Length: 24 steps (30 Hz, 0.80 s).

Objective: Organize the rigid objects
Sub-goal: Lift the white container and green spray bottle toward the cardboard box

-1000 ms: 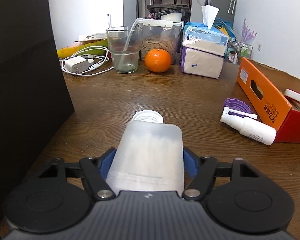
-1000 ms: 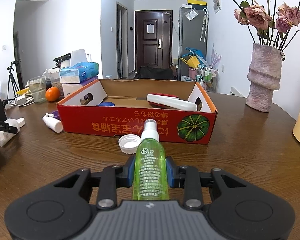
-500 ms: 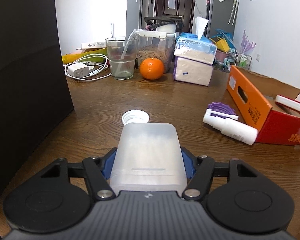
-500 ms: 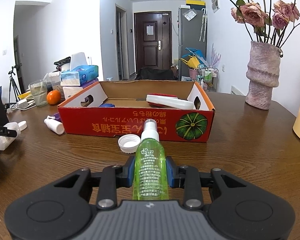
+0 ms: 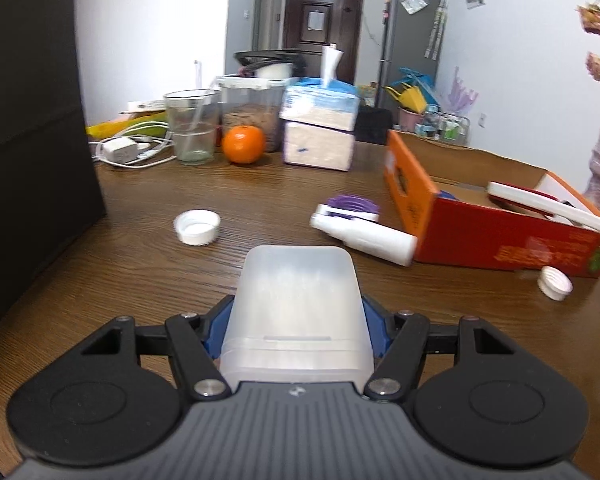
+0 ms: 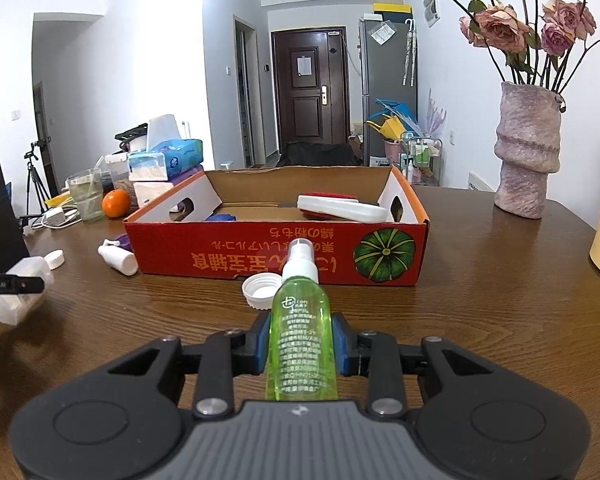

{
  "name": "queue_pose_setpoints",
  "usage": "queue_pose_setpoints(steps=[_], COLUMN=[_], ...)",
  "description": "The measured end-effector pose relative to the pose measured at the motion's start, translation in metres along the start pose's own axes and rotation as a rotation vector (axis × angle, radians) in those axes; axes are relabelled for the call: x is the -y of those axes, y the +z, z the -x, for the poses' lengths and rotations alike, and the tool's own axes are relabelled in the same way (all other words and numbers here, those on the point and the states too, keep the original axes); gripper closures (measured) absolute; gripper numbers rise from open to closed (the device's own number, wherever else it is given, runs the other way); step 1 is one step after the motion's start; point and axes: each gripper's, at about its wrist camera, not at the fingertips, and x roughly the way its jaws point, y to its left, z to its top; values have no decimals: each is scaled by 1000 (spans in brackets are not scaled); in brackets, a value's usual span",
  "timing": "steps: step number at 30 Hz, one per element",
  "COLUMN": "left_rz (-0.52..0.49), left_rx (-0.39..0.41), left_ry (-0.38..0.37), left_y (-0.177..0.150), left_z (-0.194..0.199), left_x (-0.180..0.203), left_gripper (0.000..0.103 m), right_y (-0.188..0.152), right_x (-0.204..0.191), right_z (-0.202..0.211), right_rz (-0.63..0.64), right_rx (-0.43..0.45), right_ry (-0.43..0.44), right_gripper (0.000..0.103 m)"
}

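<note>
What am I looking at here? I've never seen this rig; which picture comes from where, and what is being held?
No robot: a person holds one two-finger tool in each hand, each with a forward-looking fisheye camera. In the left view, the left tool clamps a translucent white container. In the right view, the right tool clamps a green spray bottle. On the wooden table are an open red cardboard box, a white spray bottle lying on its side, two loose white caps and an orange.
</note>
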Motion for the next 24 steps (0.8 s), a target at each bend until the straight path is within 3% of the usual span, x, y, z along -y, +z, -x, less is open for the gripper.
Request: queue_pose_setpoints(steps=[13,24], left_rz=[-52,-95], left_rx=[10,42], left_ry=[-159,-222], left_y=[2,17], left_z=[19,30], left_x=[73,127], left_gripper=[37,37], right_y=[11,23], right_x=[-13,-21], right_z=[12,13], right_rz=[15,19], right_rx=[32,58], right_ry=[48,81], right_gripper=[73,73])
